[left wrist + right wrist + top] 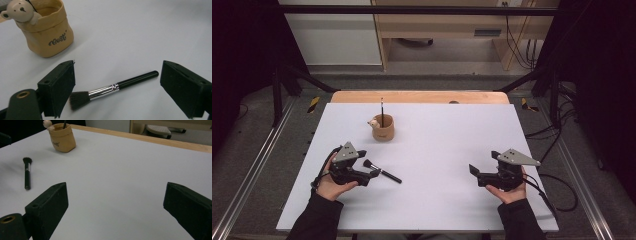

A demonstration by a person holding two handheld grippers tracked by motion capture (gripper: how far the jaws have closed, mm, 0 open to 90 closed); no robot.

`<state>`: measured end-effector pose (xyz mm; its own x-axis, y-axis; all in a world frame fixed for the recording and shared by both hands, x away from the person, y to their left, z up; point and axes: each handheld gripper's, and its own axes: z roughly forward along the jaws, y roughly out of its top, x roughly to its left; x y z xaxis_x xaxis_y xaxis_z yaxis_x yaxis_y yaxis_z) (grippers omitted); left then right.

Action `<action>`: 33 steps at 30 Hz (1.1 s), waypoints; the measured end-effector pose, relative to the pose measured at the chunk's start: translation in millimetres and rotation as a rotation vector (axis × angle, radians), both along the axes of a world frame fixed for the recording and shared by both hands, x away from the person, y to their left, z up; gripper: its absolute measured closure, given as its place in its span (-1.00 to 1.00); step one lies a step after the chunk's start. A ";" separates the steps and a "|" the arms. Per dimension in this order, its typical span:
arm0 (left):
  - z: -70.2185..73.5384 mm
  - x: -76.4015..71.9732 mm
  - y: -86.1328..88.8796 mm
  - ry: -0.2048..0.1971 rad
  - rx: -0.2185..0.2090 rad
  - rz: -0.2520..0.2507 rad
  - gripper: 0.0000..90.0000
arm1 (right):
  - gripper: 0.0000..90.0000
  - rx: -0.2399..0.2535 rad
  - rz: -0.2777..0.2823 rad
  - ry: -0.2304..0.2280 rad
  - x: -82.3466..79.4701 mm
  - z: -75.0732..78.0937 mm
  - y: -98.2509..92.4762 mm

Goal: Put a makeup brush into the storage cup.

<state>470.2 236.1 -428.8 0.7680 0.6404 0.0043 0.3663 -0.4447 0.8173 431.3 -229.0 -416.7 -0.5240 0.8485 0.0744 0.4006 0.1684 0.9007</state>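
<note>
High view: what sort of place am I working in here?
Probably a lab recording station: a white tabletop inside a black frame, cables on grey flooring, with a makeup brush and a small holder.

Table [452, 200] with brush [382, 170], cup [383, 128]

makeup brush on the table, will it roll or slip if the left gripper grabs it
The makeup brush has a round, glossy black handle, so it may roll if nudged sideways and could slip between the fingers. Its soft bristle end probably flexes, so the metal ferrule looks like the firmer grip.
</note>
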 end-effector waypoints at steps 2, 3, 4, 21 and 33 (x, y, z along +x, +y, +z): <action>-2.0 1.9 -1.4 0.008 0.012 -0.010 -0.73 | -0.86 0.000 0.000 0.002 0.3 -0.2 0.2; -3.4 2.7 -2.7 0.013 0.012 -0.011 -0.73 | -0.86 -0.001 0.000 0.002 0.4 -0.4 0.3; -4.6 3.7 -3.7 0.017 0.018 -0.015 -0.73 | -0.86 -0.001 -0.001 0.002 0.5 -0.6 0.6; -24.5 16.4 -24.3 0.082 0.085 -0.073 -0.67 | -0.86 -0.005 0.000 0.009 1.0 -1.7 1.6; -39.0 19.6 -38.6 0.110 0.158 -0.106 -0.58 | -0.86 -0.004 0.003 0.009 1.1 -2.0 1.9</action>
<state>489.8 197.5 -467.8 0.8326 0.5538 0.0106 0.3937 -0.6051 0.6919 432.5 -227.1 -418.7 -0.5255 0.8474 0.0757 0.4083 0.1731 0.8963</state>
